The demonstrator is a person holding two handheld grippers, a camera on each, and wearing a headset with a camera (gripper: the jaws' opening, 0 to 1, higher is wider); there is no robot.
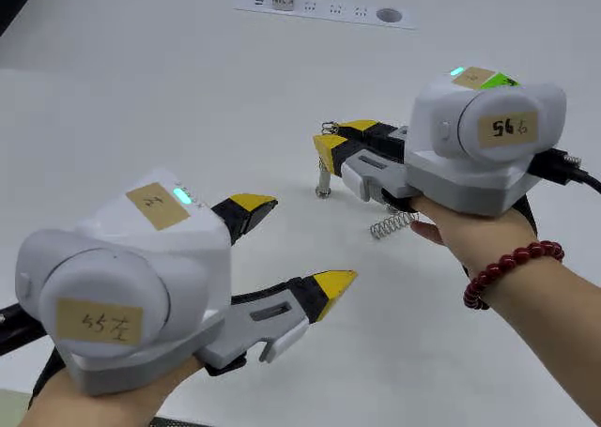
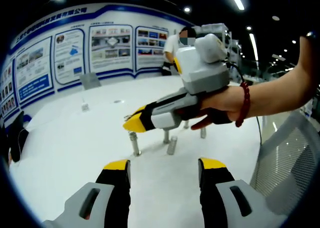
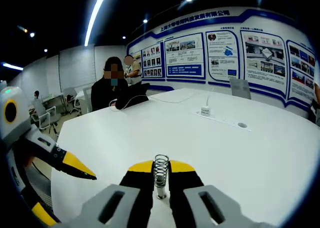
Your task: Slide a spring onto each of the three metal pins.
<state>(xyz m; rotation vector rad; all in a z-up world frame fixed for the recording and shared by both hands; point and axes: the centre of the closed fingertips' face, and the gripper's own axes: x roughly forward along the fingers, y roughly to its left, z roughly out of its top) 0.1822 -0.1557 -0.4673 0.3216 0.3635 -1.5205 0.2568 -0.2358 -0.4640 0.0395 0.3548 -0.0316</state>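
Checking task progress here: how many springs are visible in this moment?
2. One spring stands clamped between the right gripper's jaws; a second spring lies on the table beside the hand holding that gripper. More could be hidden beneath that gripper and hand.

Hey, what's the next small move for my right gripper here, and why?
Probably ease the right gripper straight down, so the spring it pinches slides down the pin. Its jaws are shut on the spring, which seems to sit at the top of the upright pin. A second spring lies loose on the table.
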